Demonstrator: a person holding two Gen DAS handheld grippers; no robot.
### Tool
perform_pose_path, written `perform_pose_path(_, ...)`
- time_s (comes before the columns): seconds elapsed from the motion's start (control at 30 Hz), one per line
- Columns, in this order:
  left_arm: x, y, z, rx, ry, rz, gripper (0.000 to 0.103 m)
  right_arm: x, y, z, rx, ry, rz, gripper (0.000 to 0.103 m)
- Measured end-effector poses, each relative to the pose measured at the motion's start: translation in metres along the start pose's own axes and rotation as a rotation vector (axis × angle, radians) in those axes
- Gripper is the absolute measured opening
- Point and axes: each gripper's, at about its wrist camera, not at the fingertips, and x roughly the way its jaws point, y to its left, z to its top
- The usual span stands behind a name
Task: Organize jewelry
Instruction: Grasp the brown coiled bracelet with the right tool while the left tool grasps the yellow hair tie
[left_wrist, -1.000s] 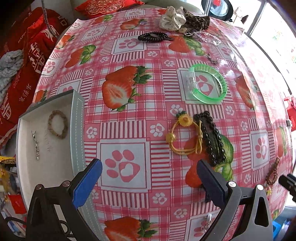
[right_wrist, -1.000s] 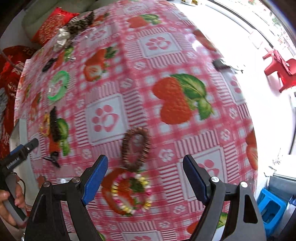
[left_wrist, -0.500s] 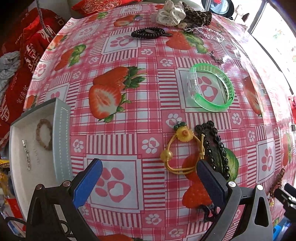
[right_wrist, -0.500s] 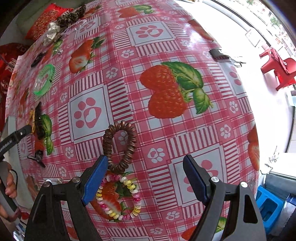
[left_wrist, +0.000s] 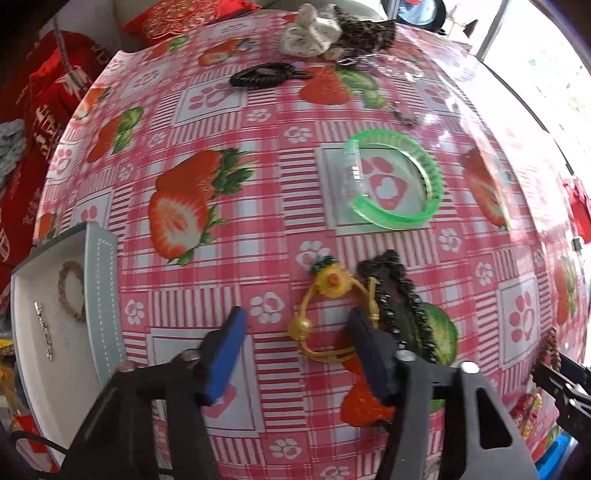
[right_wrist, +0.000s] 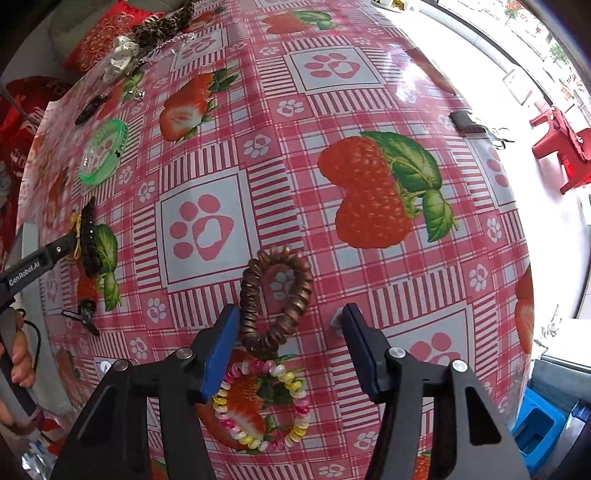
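Jewelry lying on the worktop and in a tray

A yellow cord bracelet with a little flower and a gold bead (left_wrist: 334, 317) lies flat, touching a black bead bracelet (left_wrist: 400, 306) beside it. Farther back lies an open green plastic bangle (left_wrist: 397, 181), and beyond that a dark brown bead bracelet (left_wrist: 264, 75). A brown coil bracelet (right_wrist: 275, 299) lies bent in a loop, and its lower end touches a round bracelet of pink, yellow and white coils (right_wrist: 264, 404). The grey tray with a white inside (left_wrist: 101, 295) sits at the worktop's edge and holds a tan bead bracelet (left_wrist: 72, 290) and a thin silver chain (left_wrist: 44, 330).
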Motion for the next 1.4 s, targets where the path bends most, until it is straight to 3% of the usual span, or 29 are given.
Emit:
perform_pose_path(0.03,0.000,-0.002,0.000,0.006,-0.001,-0.009,0.051,0.000,0.001,0.001,0.003,-0.003,0.002,0.054)
perform_pose_path(0.13,-0.003,-0.005,-0.001,0.028,-0.009,-0.021,0.023,-0.003,0.004,0.000,-0.006,-0.013,0.000,0.032)
perform_pose_path(0.17,-0.003,-0.004,-0.001,0.028,-0.009,-0.027,0.020,-0.003,0.005,0.001,-0.011,-0.011,0.011,0.027)
perform_pose_path(0.2,-0.003,-0.003,0.000,0.021,-0.007,-0.036,0.020,-0.004,0.007,0.000,-0.019,-0.008,0.014,0.013)
perform_pose_path(0.23,-0.003,-0.002,-0.001,0.011,-0.006,-0.048,0.020,-0.004,0.005,-0.001,-0.026,-0.006,0.011,0.012)
perform_pose_path(0.4,-0.013,0.008,-0.008,-0.036,-0.013,-0.091,0.020,-0.004,0.002,-0.001,-0.012,-0.011,0.041,0.012)
perform_pose_path(0.8,-0.053,0.015,-0.025,-0.045,-0.045,-0.141,0.020,-0.032,-0.011,-0.002,-0.003,-0.049,0.108,0.012)
perform_pose_path(1.4,-0.111,0.051,-0.036,-0.117,-0.146,-0.173,0.020,-0.064,0.045,0.012,-0.108,-0.097,0.184,0.012)
